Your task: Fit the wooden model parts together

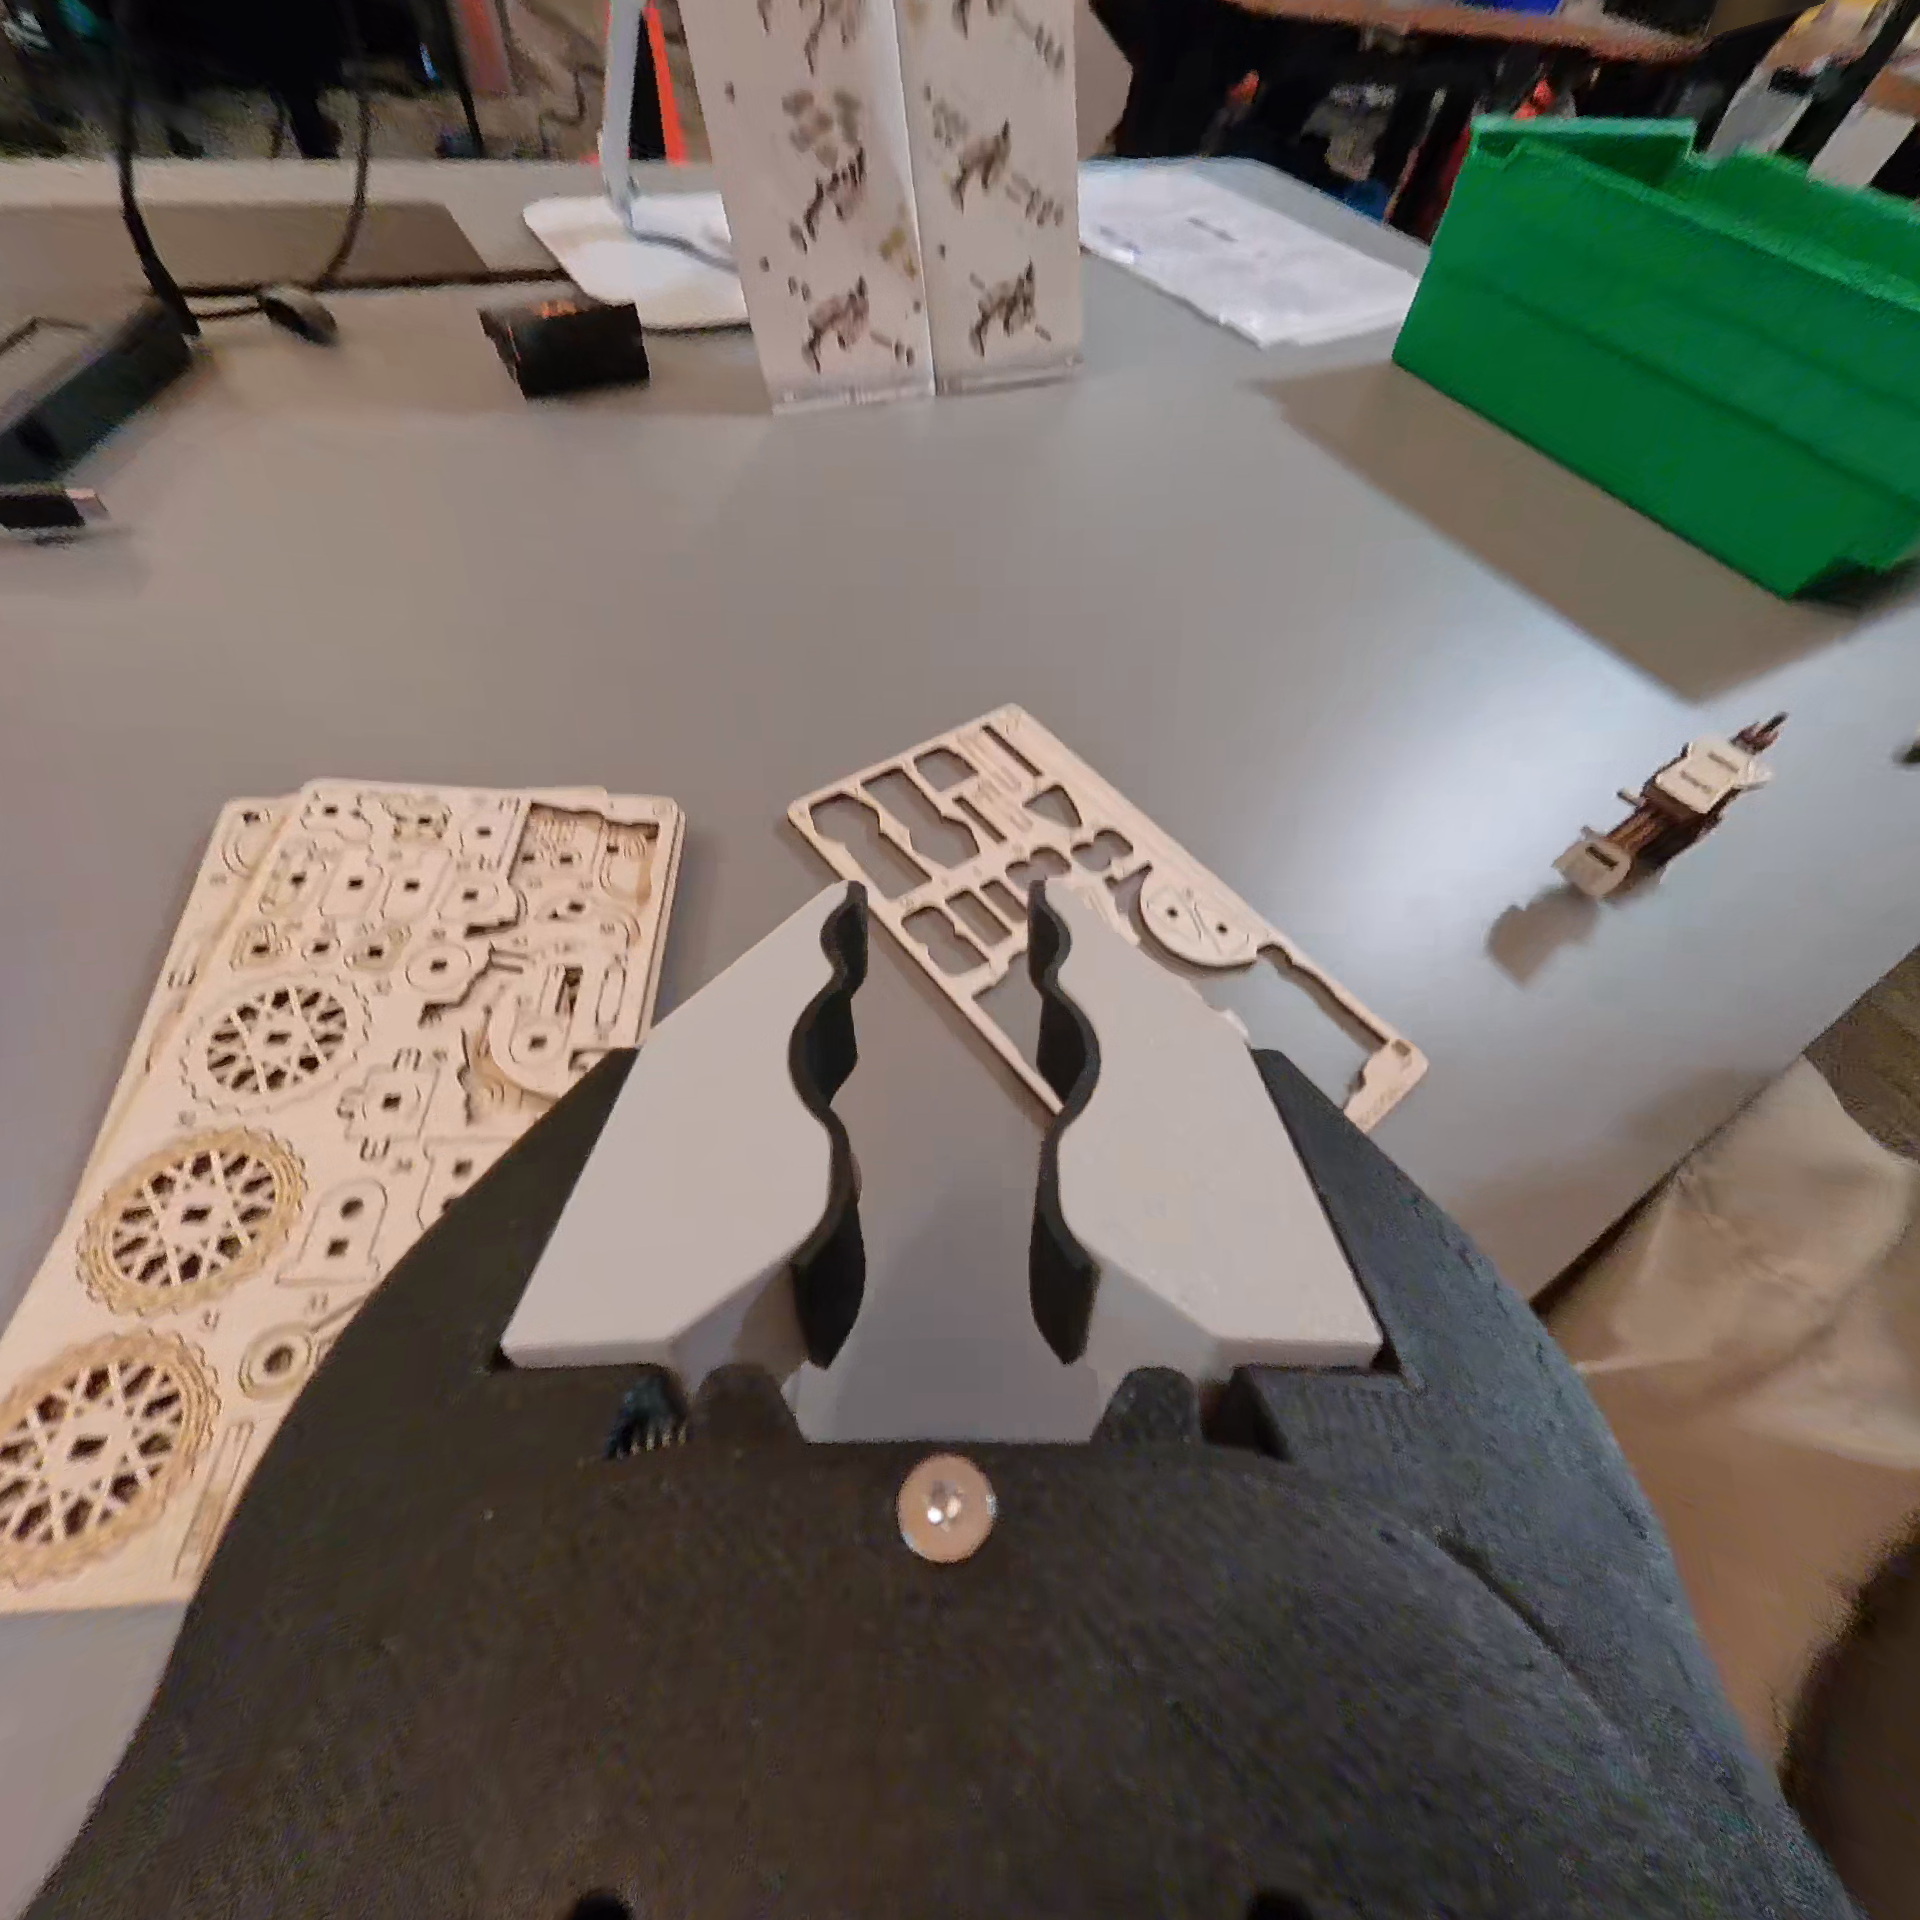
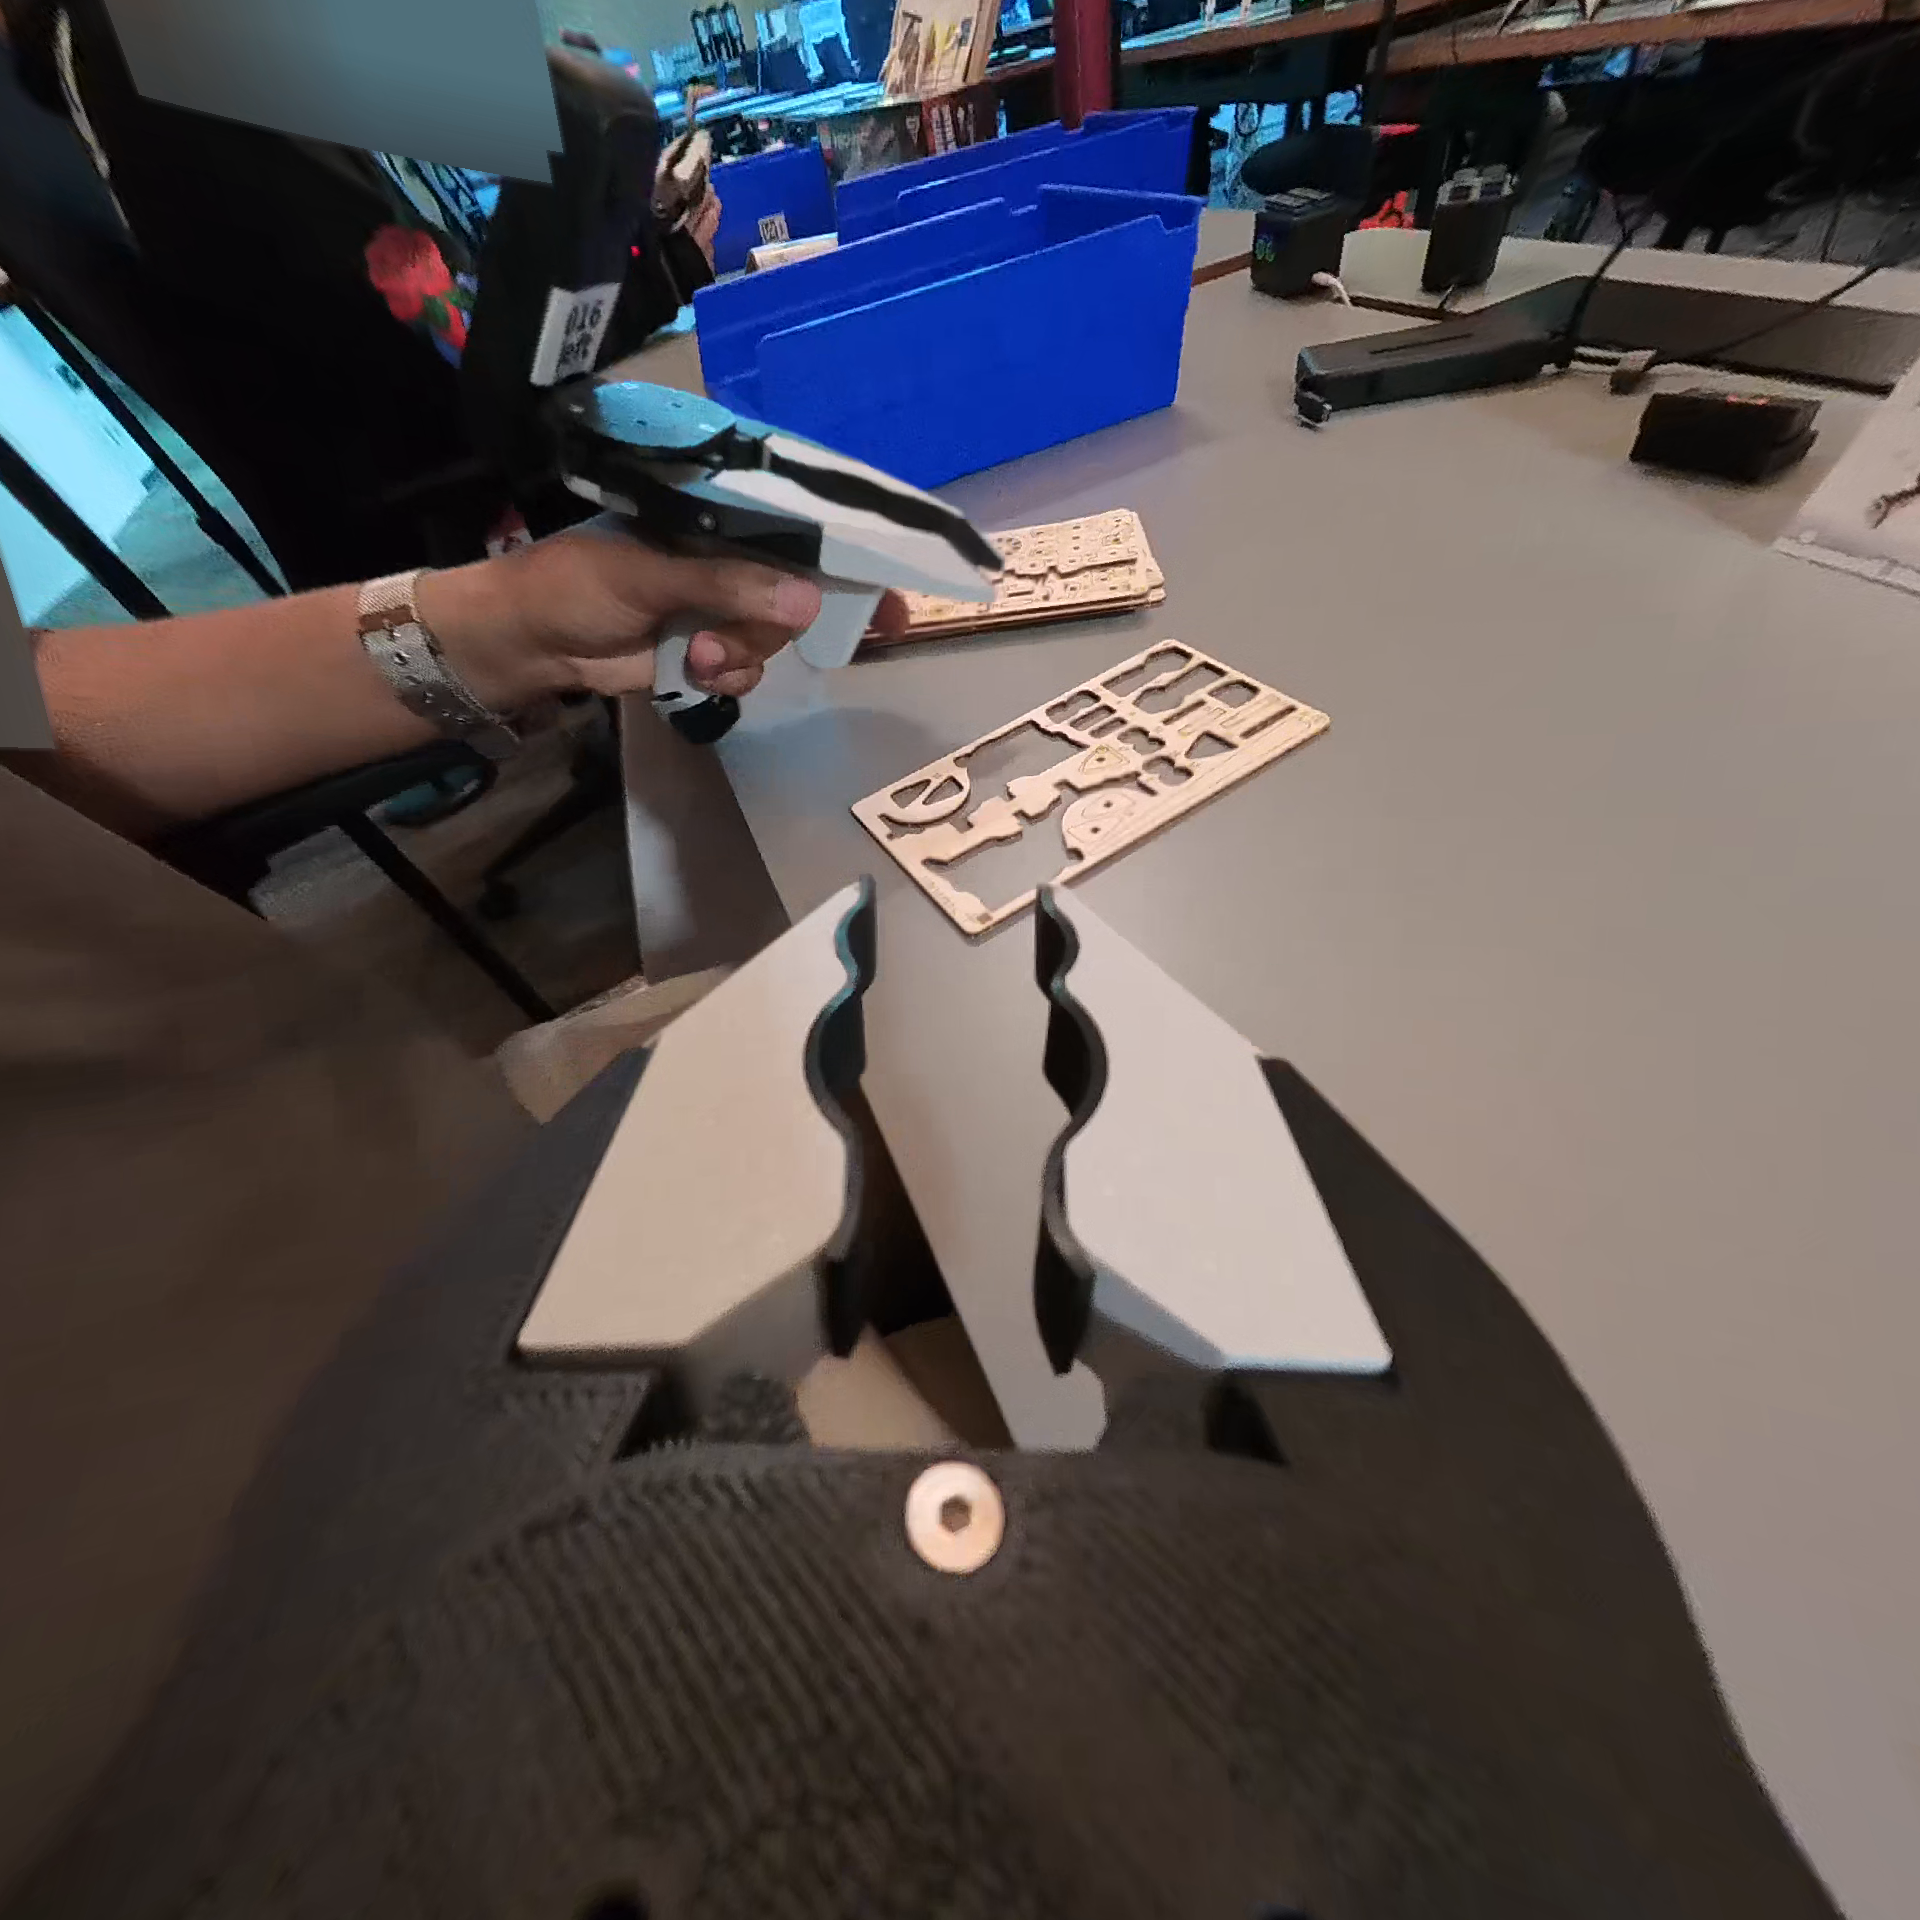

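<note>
A mostly punched-out wooden sheet [image 1: 1101, 894] lies flat on the grey table [image 1: 935, 623]; it also shows in the right wrist view [image 2: 1091, 769]. A stack of full wooden part sheets [image 1: 343, 1091] with gear shapes lies to its left; it also shows in the right wrist view [image 2: 1081, 571]. A small part-built wooden model [image 1: 1662, 821] stands at the right. My left gripper [image 1: 945, 904] is open and empty, above the near end of the punched sheet. My right gripper [image 2: 956, 914] is open and empty, just short of that sheet, near the table's edge. The left gripper also shows in the right wrist view [image 2: 966, 551], held in a hand.
A green bin [image 1: 1683, 384] stands at the back right, and two printed white upright cards [image 1: 894, 197] at the back middle. Blue bins [image 2: 956, 301] stand beyond the sheets. Black devices [image 2: 1725, 426] and cables lie at the table's far side. A seated person's arm [image 2: 260, 675] is at the left. One gripper's finger ends stand about 20 cm off the other's.
</note>
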